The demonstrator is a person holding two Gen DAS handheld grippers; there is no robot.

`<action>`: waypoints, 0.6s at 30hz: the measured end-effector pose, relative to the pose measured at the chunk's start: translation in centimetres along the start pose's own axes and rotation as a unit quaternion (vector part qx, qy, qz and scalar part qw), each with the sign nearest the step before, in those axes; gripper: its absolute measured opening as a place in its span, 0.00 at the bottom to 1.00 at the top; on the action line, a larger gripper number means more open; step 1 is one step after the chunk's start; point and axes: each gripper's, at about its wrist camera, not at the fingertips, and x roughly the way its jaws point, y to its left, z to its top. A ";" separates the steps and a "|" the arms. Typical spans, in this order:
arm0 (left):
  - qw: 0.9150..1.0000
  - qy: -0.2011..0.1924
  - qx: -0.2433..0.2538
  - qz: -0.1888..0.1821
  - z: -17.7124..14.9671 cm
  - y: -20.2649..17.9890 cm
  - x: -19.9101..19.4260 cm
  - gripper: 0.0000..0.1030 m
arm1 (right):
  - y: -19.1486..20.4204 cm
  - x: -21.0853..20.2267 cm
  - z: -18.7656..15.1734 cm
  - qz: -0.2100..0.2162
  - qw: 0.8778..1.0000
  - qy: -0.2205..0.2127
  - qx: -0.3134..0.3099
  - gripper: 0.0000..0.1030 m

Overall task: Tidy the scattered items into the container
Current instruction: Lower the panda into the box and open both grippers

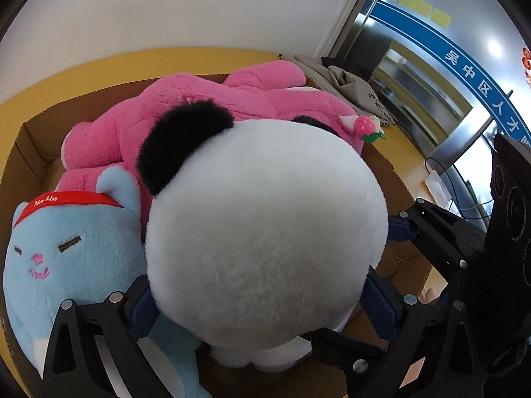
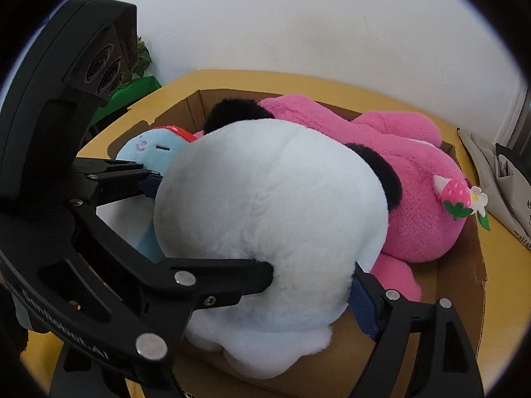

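- Both sets of tongs have the panda plush [image 1: 265,232], one per side: left tongs [image 1: 262,301] spread wide with blue pads sunk into its white fur, right tongs [image 2: 312,285] just as wide, squeezing it too.
- Panda's low in the cardboard box [image 2: 464,265], near end, with the pink strawberry bear [image 1: 205,112] behind it and the blue cat plush [image 1: 66,242] on its left.
- Looks like the drop-off step. Next move, I'd guess: settle it on the box floor, open both tongs together, then lift out without snagging fur.

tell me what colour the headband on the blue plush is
Red, with small white lettering. The headband on the blue plush shows best in the left wrist view.
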 end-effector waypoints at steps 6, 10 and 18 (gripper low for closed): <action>0.999 -0.024 -0.039 0.008 -1.0 0.2 -2.8 1.00 | 0.5 -1.5 -1.3 -0.013 1.000 -0.002 0.017 0.95; 0.995 -0.088 -0.040 0.039 -2.7 0.0 -7.5 1.00 | 1.0 -5.2 -2.0 -0.037 0.998 -0.035 0.029 0.95; 0.973 -0.178 -0.065 0.130 -7.9 -1.2 -15.4 1.00 | 2.5 -11.4 -4.3 -0.065 0.993 -0.066 0.067 0.95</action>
